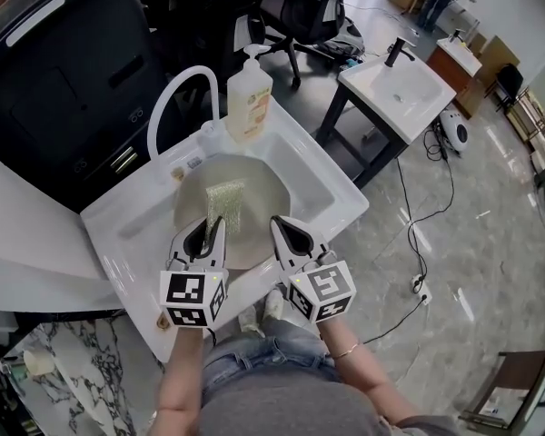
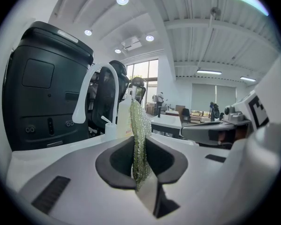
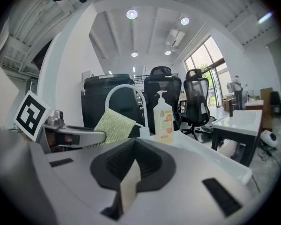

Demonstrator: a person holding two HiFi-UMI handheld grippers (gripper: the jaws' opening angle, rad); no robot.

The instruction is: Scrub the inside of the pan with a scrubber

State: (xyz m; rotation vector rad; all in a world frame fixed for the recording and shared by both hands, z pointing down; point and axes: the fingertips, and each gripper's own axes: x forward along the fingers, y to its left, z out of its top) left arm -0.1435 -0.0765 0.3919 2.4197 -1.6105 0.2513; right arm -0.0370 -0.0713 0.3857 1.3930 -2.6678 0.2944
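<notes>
Scrubber (image 2: 139,135) pinched btwn left gripper (image 2: 141,161) fingers, over pan (image 1: 265,198).

- My left gripper (image 1: 209,232): white moulded shell with black lining round the jaws. Left cube (image 1: 193,298) at the near end, printed with black-and-white square markers.
- My right gripper (image 1: 288,232): same white shell and black lining. Right cube (image 1: 322,289) has the same kind of markers.
- Dark ribbed strips (image 2: 48,195) are set into each shell beside the jaws.
- I wear a grey top (image 1: 282,407), blue jeans (image 1: 254,357) and a thin bracelet (image 1: 349,351) on my right wrist.
</notes>
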